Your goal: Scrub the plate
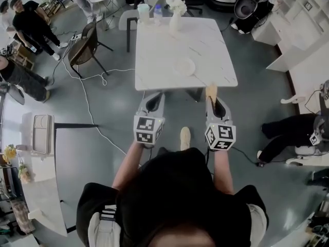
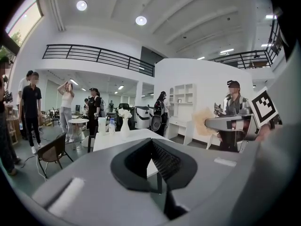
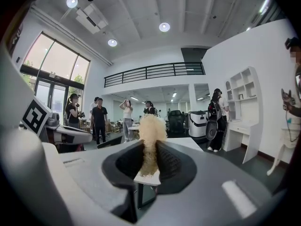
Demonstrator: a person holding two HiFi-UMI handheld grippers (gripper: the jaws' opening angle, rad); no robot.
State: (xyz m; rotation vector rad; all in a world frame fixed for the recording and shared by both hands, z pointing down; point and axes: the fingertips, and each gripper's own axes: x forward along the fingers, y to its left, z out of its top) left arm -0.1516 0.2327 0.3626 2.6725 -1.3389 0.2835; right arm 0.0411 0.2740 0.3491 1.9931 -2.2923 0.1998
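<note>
standing short of the table [image 1: 154, 50], scrub not begun imo: right gripper [image 3: 149, 157] clamps the sponge [image 3: 151, 131], left gripper [image 2: 157, 166] closed, empty. next i bring sponge onto plate [image 1: 183, 66] nr near edge.

grey floor [image 1: 267, 86], white, perhaps marble table [image 1: 159, 60], black-railed balcony [image 3: 155, 72], ceiling spotlights [image 3: 164, 27].

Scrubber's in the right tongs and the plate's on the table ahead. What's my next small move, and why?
Probably carry the right tongs forward over the table toward the plate. They are shut on the scrubber but hang only about at the table's near edge, and the plate lies farther in. The left tongs are shut and empty.
</note>
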